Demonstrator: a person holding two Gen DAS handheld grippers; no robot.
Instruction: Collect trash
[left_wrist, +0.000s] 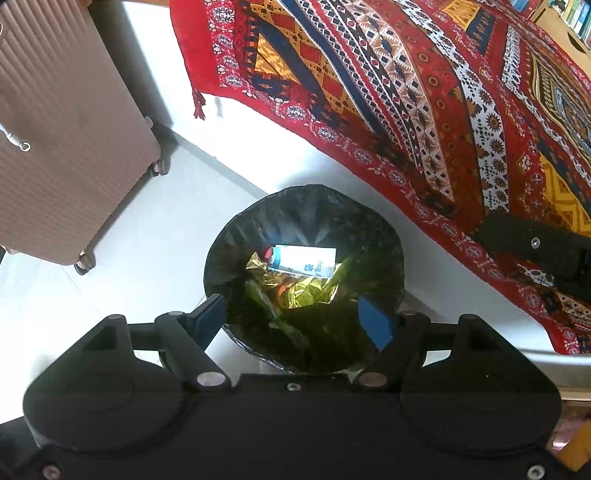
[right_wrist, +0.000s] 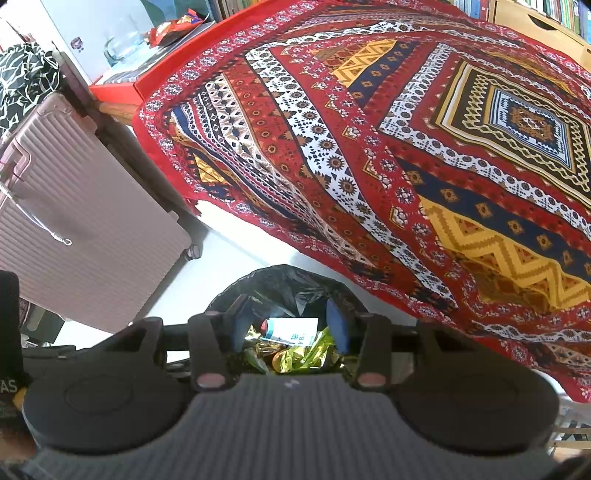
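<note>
Both gripper views look down into the bin (left_wrist: 303, 221) lined with a black bag, standing on the pale floor (left_wrist: 155, 236) beside the patterned red cloth (left_wrist: 406, 92). Inside lie a white packet (left_wrist: 306, 260) and crumpled gold foil (left_wrist: 295, 288) (a pink suitcase (left_wrist: 62, 140) stands nearby). The left hand-held gripper (left_wrist: 295, 317) and right hand-held gripper (right_wrist: 290, 328) hang over the bin, jaws apart, gripping nothing.

Pale floor (left_wrist: 122, 280), patterned red cloth (right_wrist: 369, 155), pink suitcase (left_wrist: 62, 140)

Round bin (left_wrist: 391, 258) lined with black bag, open-topped on pale floor; inside — white packet (left_wrist: 304, 260) lying atop crumpled gold foil (left_wrist: 303, 290)
</note>
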